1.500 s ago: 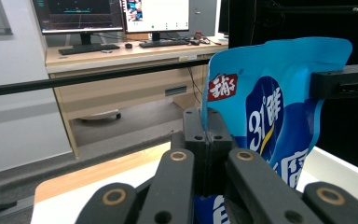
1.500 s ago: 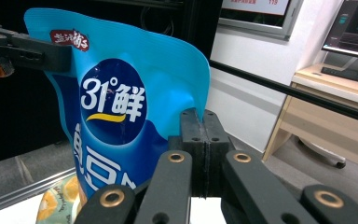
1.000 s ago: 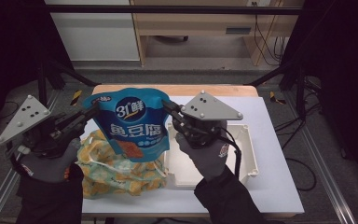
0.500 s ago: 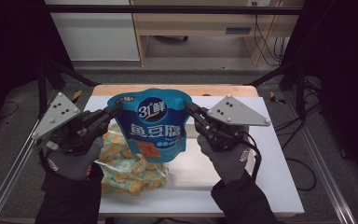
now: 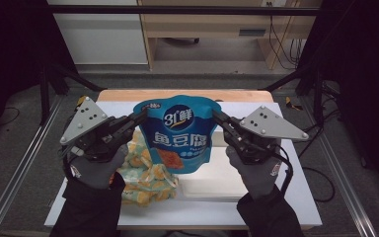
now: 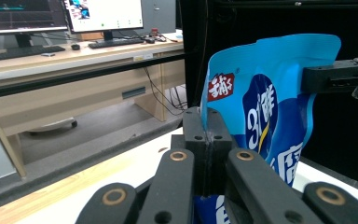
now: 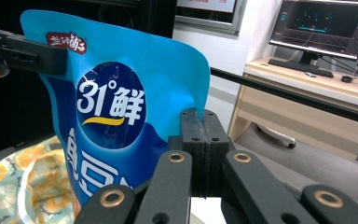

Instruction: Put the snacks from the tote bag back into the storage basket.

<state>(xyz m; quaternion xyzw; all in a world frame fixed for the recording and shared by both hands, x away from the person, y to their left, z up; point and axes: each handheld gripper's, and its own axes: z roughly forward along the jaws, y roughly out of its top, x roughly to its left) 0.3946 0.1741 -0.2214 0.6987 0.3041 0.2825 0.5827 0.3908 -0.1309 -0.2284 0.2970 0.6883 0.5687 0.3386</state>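
Nearest, two gloved hands come in from the near edge of the white tabletop (image 5: 286,207), each holding one tool. Left tool (image 5: 140,117): jaws pressed together on the left upper edge of the blue snack pouch (image 5: 181,133); the left gripper view shows the film pinched between the closed pads. Right tool (image 5: 217,117): jaws likewise clamped on the pouch's right upper edge, confirmed in the right gripper view. Pouch hangs upright between the two tools, raised above the tabletop, printed face toward the near side, top edge stretched across. Under and just left of it, a clear bag of yellow-orange snacks (image 5: 145,175) lies flat on the tabletop. To the right, beneath the pouch's lower right corner, a shallow white tray (image 5: 217,180). Farther off, a wooden strip (image 5: 128,95) along the tabletop's far edge, then a pale desk (image 5: 202,24) beyond the floor.
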